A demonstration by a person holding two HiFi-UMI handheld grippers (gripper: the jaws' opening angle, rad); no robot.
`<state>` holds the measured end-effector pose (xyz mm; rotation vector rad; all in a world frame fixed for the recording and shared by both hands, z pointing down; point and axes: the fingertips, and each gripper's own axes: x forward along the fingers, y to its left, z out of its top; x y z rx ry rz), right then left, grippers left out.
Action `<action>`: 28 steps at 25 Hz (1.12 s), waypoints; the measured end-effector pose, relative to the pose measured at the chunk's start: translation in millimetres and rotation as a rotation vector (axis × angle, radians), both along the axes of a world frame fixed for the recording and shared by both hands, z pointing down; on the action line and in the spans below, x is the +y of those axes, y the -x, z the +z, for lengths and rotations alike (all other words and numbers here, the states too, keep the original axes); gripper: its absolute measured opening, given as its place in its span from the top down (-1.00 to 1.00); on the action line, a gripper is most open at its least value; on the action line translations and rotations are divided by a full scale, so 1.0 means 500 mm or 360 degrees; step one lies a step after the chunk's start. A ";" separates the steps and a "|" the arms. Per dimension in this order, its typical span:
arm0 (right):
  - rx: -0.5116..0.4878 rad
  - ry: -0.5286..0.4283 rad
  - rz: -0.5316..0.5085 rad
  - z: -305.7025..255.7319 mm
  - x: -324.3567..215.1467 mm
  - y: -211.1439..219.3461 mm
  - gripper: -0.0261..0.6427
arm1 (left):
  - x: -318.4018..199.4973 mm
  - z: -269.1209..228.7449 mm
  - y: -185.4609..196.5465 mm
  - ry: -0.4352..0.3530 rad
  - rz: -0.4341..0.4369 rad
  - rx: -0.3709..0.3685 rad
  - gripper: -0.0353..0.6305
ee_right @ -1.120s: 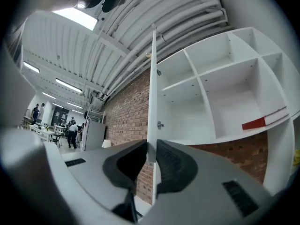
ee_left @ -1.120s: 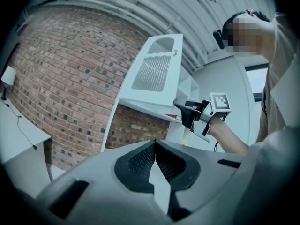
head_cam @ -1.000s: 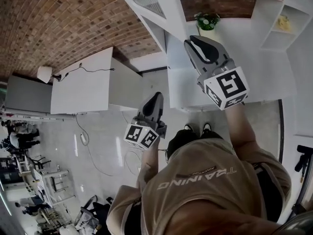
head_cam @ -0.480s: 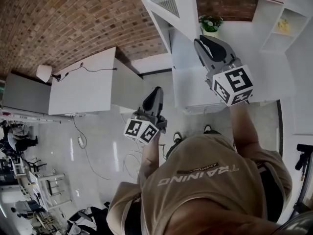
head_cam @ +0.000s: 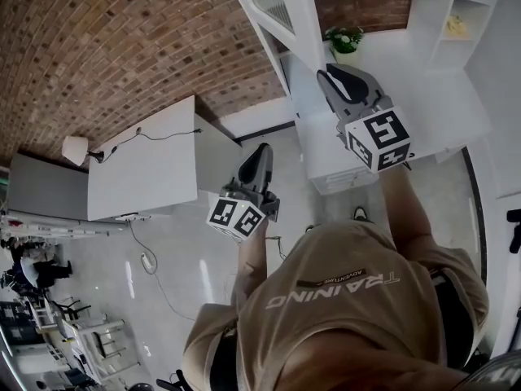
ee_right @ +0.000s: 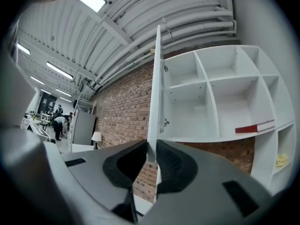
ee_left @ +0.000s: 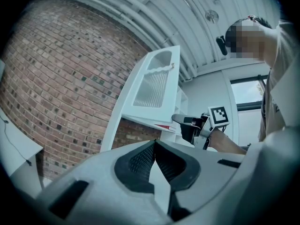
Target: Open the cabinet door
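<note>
The white cabinet door [ee_right: 157, 88] with a ribbed glass panel [ee_left: 152, 86] stands swung out from the white wall cabinet [ee_right: 220, 102]. In the right gripper view it shows edge-on. My right gripper [ee_right: 150, 156] is shut on the door's lower edge, and in the head view it [head_cam: 332, 76] is raised beside the door [head_cam: 273, 10]. Lower and to the left, my left gripper [head_cam: 259, 153] hangs shut with nothing in it. Its jaws [ee_left: 153, 146] meet at the tips and point toward the door and the right gripper [ee_left: 190, 125].
The open cabinet has bare compartments, a red book [ee_right: 255, 127] on a shelf and a yellow item [ee_right: 280, 161] lower right. A potted plant [head_cam: 343, 37] stands below it. A white table [head_cam: 142, 169] with a lamp [head_cam: 75, 147] stands by the brick wall [head_cam: 122, 47].
The right gripper has travelled sideways with the door edge in it. The left gripper has shifted and risen slightly. The person's feet have moved back from the low white unit.
</note>
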<state>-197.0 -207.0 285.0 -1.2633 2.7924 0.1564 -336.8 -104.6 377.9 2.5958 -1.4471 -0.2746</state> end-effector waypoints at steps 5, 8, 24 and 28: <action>0.0011 0.0013 0.0004 -0.001 0.024 0.044 0.73 | 0.017 -0.001 0.053 -0.0006 0.0024 0.0020 0.87; 0.0037 -0.0023 0.0062 -0.005 0.029 0.066 0.73 | 0.023 -0.006 0.081 -0.0021 0.0040 0.0032 0.87; 0.0116 -0.0076 0.0186 -0.013 0.068 0.184 0.72 | 0.015 0.039 0.137 0.0050 0.0315 -0.0002 0.87; 0.0226 -0.0118 0.0154 -0.016 0.071 0.215 0.71 | -0.006 0.044 0.126 0.0053 0.0364 0.0080 0.87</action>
